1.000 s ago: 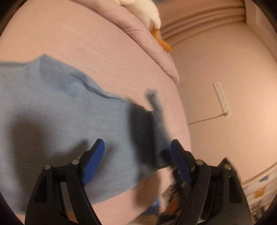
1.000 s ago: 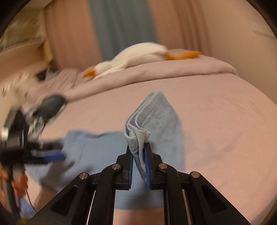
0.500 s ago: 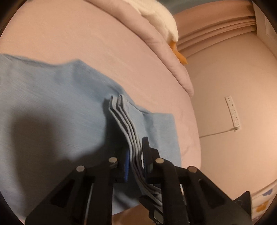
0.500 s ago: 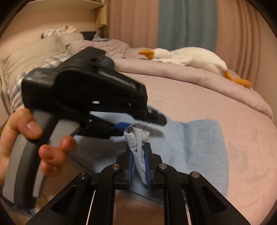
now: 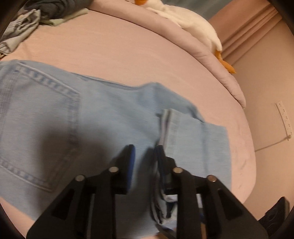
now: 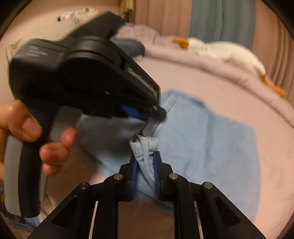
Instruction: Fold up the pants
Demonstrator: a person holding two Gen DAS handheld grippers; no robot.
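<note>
- left hand-held gripper (image 5: 143,158): jaws opening, gap visible between the blue pads; stacked hem edge of the pants (image 5: 91,117) lies against the right-hand pad, the left-hand pad stands clear of it
- left wrist view only: pants lie flat on the bed (image 5: 119,46), back pocket (image 5: 38,110) with its stitching at far left, folded-over leg end to the right of the jaws
- also only in that view: pile of crumpled clothes (image 5: 36,11) at top left on the bed, power strip (image 5: 283,117) with cord on the floor at right
- plush goose (image 5: 193,23) on the rolled blanket (image 5: 220,60) along the far bed edge, in both views
- right wrist view only: a person's hand (image 6: 27,136) wrapped round the grey handle of the left unit, whose black body fills the upper left and blocks the bed behind it
- right hand-held gripper (image 6: 145,165): jaws opening, bunched denim hem between the pads and touching both
- the two tips sit near each other on the same hem edge, cloth sagging between them
- right of the jaws the pants spread flat on the pink sheet
- curtains (image 6: 220,20) behind the bed, motion blur on the left unit
</note>
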